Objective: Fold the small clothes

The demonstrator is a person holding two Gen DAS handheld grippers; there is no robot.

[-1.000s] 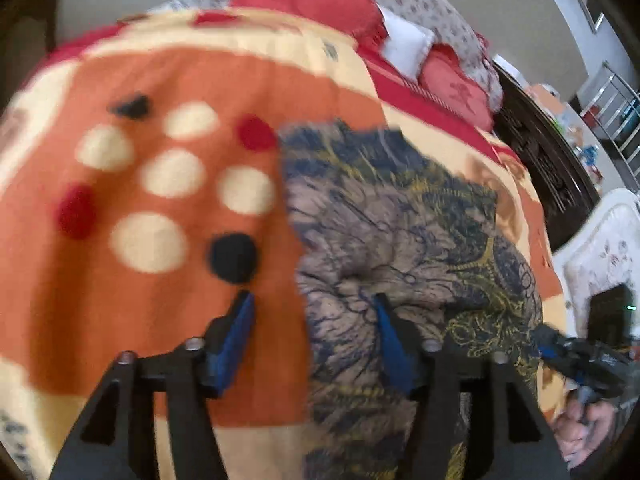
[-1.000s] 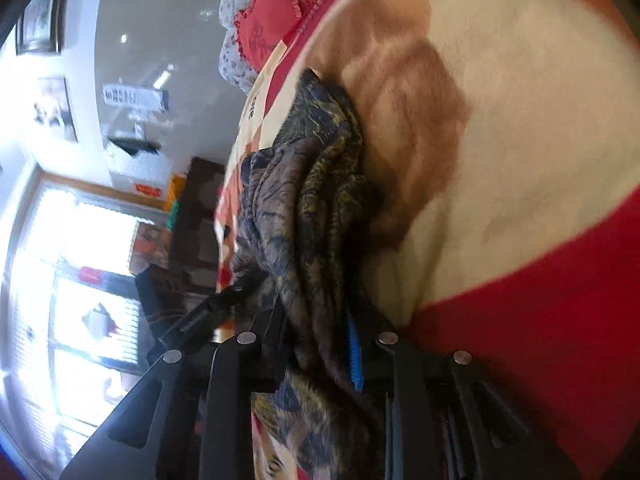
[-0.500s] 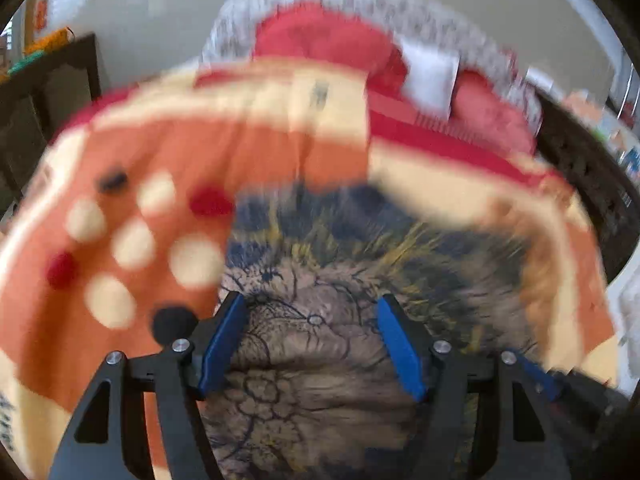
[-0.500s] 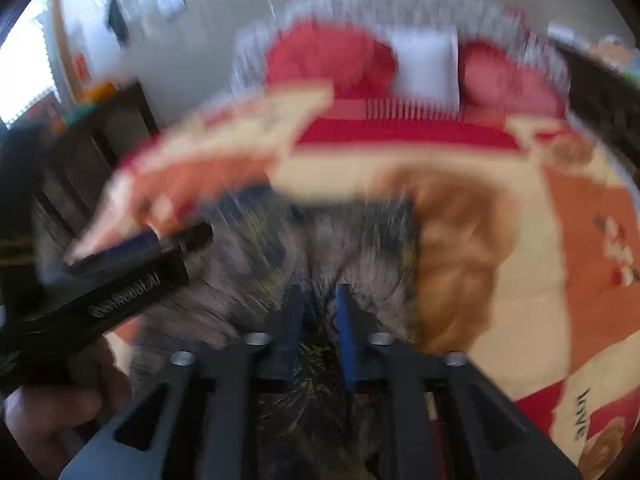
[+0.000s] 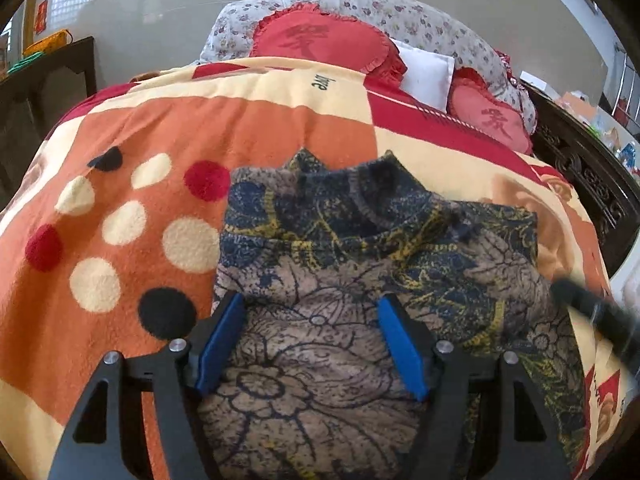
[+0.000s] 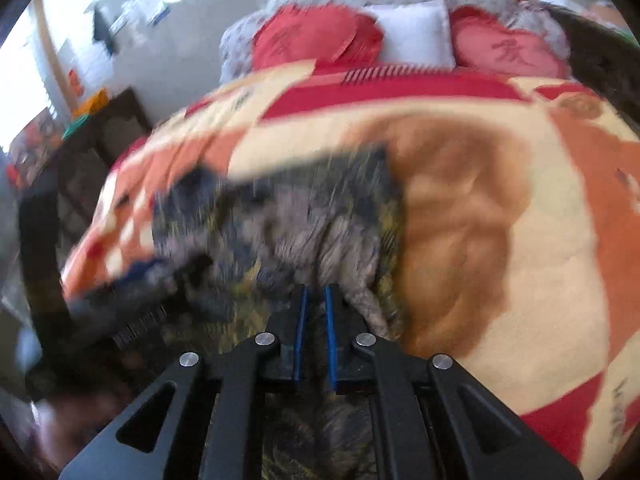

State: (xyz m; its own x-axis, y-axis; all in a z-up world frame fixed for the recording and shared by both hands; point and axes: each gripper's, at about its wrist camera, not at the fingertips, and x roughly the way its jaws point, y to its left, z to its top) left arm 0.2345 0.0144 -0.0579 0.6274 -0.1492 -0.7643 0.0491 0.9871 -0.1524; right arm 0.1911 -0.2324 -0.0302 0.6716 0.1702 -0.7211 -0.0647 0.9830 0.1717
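Left wrist view: left gripper (image 5: 312, 344) points down at a patterned garment (image 5: 360, 264), brown and navy with yellow floral lines, lying on a fleece blanket (image 5: 200, 120) that covers a bed. Its blue pads (image 5: 222, 344) stand spread wide, jaws have just been opening a little further, cloth sits under and between them, and I cannot tell whether the pads touch it; nothing is pinched. Garment lies toward the near edge of the blanket, right of a patch of cream, red and black dots (image 5: 120, 232), its dark ribbed collar (image 5: 376, 188) at the far end. Tip of the right gripper (image 5: 588, 308) comes in blurred at the garment's right edge. At the head of the bed: two red cushions (image 5: 320, 40), a white pillow (image 5: 428, 72), a floral quilt roll (image 5: 420, 20). Dark wooden bed frame (image 5: 580, 172) along the right side. Right wrist view, blurred: right gripper (image 6: 314, 312) has its blue pads nearly pressed together, pinching a fold of the patterned garment (image 6: 300, 220), which bunches up just ahead of the fingertips. Garment sits on the blanket's (image 6: 540, 240) near left part, beside a large brown print (image 6: 452, 208). Left gripper (image 6: 132, 312) shows as a dark smear at lower left on the cloth. Dark wooden furniture (image 6: 100, 140) beyond the left edge of the bed.
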